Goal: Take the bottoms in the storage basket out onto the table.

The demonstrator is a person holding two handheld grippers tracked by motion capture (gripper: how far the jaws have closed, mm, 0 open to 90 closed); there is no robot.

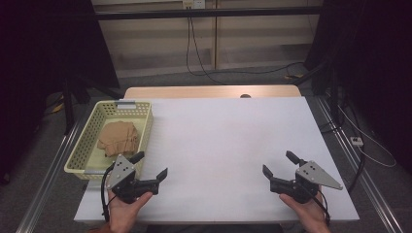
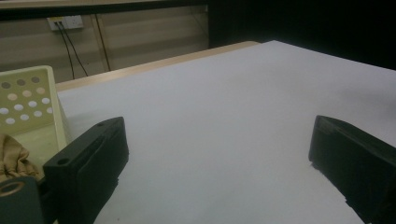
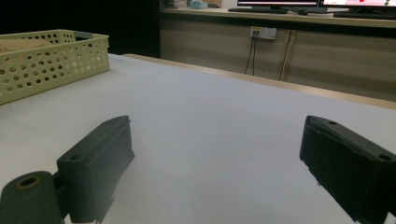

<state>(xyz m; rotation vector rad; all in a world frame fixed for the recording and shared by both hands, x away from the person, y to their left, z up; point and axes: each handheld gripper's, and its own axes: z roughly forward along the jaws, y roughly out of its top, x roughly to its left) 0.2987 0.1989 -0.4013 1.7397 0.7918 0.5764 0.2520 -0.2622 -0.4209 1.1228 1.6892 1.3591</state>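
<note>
The white table (image 1: 228, 145) lies bare between the hands. At its left edge, a yellow perforated basket (image 1: 141, 128) holds crumpled tan cloth (image 1: 118, 137). The left gripper (image 1: 151, 165) and right gripper (image 1: 278, 164) both gape, holding nothing. Likely next: reach left over the rim, pinching a raised fold. The right gripper view reveals desk monitors (image 3: 280, 3).

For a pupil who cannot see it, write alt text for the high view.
Two hand-held tongs, left and right, sit open and empty near the front of a white table. A yellow basket at the left edge holds a tan cloth.
</note>
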